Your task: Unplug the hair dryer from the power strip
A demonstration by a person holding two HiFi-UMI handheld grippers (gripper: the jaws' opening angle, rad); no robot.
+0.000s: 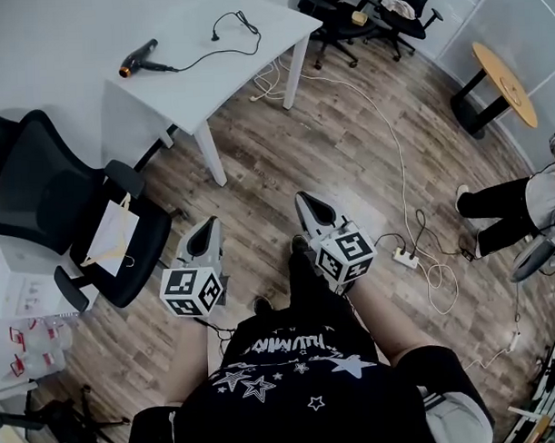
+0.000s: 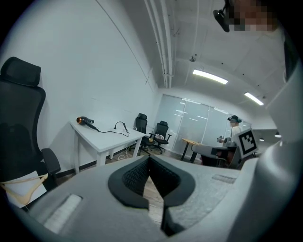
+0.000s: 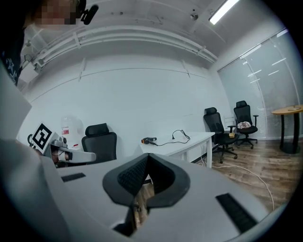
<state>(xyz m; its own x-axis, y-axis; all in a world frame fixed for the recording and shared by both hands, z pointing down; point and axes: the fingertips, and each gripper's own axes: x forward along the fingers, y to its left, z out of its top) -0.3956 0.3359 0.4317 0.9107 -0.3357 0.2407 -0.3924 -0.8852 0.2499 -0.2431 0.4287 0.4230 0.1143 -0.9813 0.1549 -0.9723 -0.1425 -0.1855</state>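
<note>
The black hair dryer (image 1: 137, 59) with a copper nozzle lies on the white table (image 1: 89, 32) at the far left. Its black cord (image 1: 199, 57) runs across the tabletop and ends in a plug (image 1: 216, 34) lying loose on the table. The white power strip (image 1: 406, 257) rests on the wooden floor to my right. My left gripper (image 1: 208, 226) and right gripper (image 1: 306, 199) hover in front of my body, both shut and holding nothing. The hair dryer (image 2: 84, 121) also shows in the left gripper view, and the same hair dryer (image 3: 149, 140) in the right gripper view.
A black office chair (image 1: 40, 197) with a hanger on its seat stands at my left. A white cable (image 1: 398, 148) runs across the floor toward the strip. A seated person (image 1: 504, 208), a round wooden table (image 1: 504, 72) and more chairs (image 1: 343, 14) are at the right and back.
</note>
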